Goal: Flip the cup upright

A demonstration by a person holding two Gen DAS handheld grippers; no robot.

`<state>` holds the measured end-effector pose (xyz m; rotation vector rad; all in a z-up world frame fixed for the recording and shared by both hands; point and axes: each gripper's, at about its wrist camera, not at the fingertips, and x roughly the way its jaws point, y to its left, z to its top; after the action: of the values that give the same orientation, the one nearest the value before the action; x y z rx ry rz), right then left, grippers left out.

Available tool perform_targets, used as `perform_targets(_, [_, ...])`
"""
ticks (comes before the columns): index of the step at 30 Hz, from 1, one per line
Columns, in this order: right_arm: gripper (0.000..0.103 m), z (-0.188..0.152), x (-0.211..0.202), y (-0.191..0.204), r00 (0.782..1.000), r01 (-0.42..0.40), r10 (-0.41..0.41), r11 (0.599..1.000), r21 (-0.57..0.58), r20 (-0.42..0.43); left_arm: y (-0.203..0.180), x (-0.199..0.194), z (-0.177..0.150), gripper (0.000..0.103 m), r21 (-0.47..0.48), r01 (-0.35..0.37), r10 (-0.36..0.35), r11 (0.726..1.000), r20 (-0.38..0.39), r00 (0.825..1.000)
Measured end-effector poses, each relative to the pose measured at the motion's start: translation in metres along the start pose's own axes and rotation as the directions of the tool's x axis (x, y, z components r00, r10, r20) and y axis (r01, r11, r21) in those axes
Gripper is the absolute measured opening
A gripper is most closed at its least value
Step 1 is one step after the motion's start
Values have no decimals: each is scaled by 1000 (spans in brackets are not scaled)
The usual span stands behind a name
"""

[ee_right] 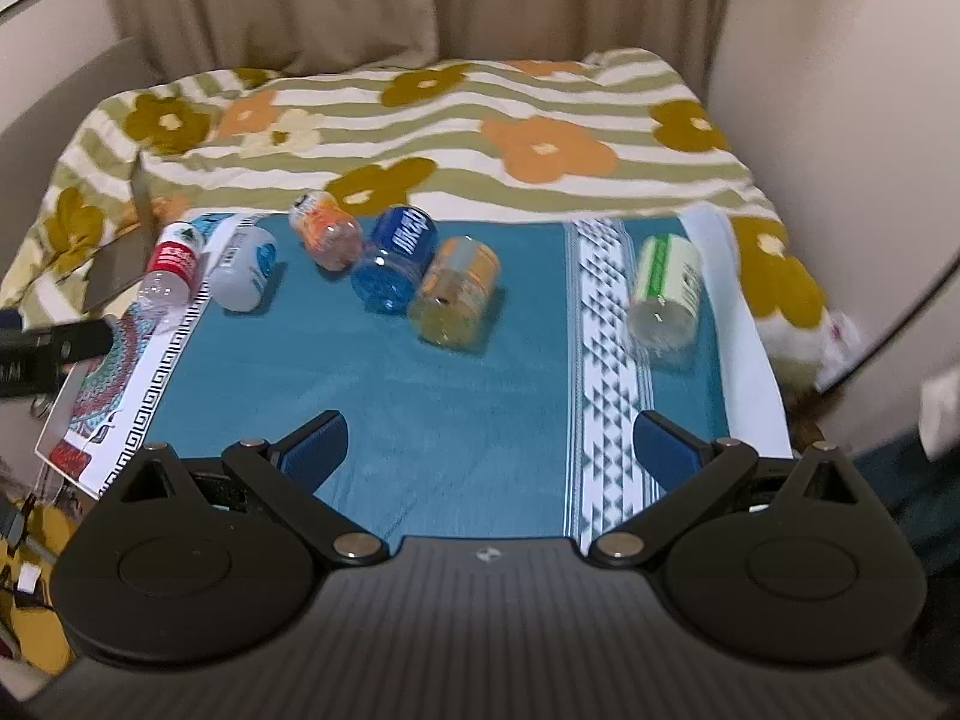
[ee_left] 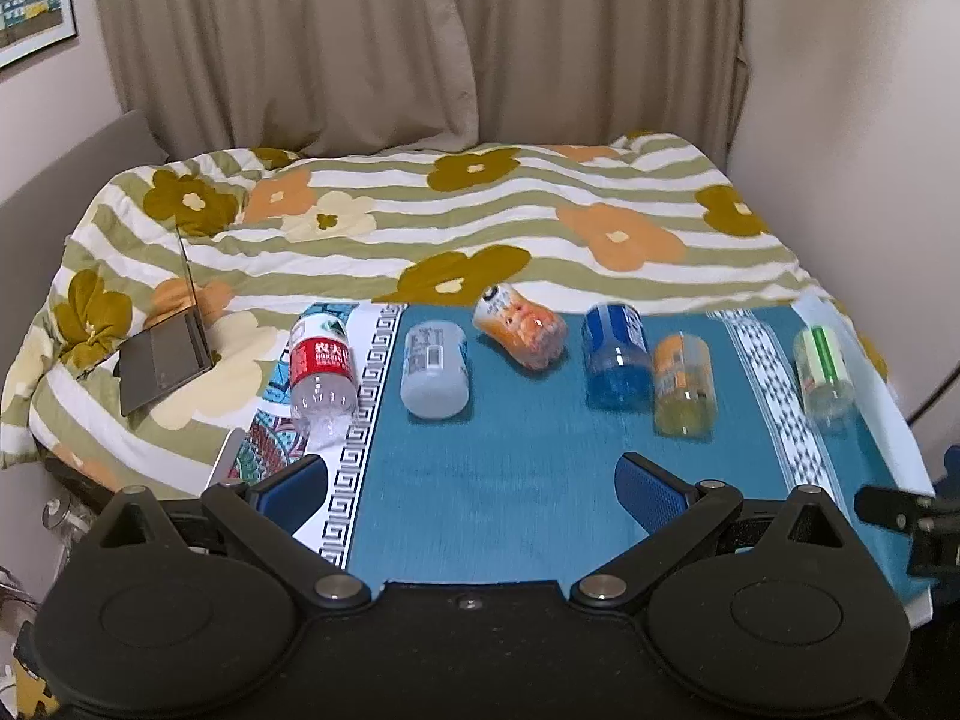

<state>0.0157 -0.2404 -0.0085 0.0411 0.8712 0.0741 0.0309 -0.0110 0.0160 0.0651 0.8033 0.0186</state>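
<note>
6 bottles lie tipped across mid-frame on the teal cloth. Left tool and right tool both apart, empty, likely readied for grasping.

1. A bedroom in a home: a flowered, striped quilt covers the bed.
2. Beige curtains hang behind the bed's far edge.
3. A framed picture hangs on the wall near the bed's far left corner.

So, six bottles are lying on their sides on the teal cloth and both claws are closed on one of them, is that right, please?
Not quite: both wrist views show the left claw and right claw open and empty. The six bottles, such as the blue bottle, do lie on the teal cloth.
</note>
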Motion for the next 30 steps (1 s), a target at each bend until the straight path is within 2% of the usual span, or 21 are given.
perform_targets(3, [103,7,14,-6,1000,-15,14,1000,-18,-8,1,13,12,103,2,-17,17,1000,-5,1000])
perform_targets(8, [103,17,36,-10,999,8,-7,1000,7,-38,8,47,34,103,29,-12,13,999,-29,999])
perform_targets(15, [103,27,67,-8,996,49,-40,992,116,-79,24,114,61,103,39,54,-50,998,-102,993])
perform_targets(20, [103,34,96,4,990,84,-62,981,174,-127,35,165,75,102,32,97,-90,995,-175,980])
perform_targets(23, [103,38,113,11,986,99,-70,976,192,-153,41,193,78,97,33,108,-99,994,-215,972])
perform_targets(30, [103,39,144,24,972,143,-94,963,227,-214,48,237,75,91,47,146,-126,988,-296,947])
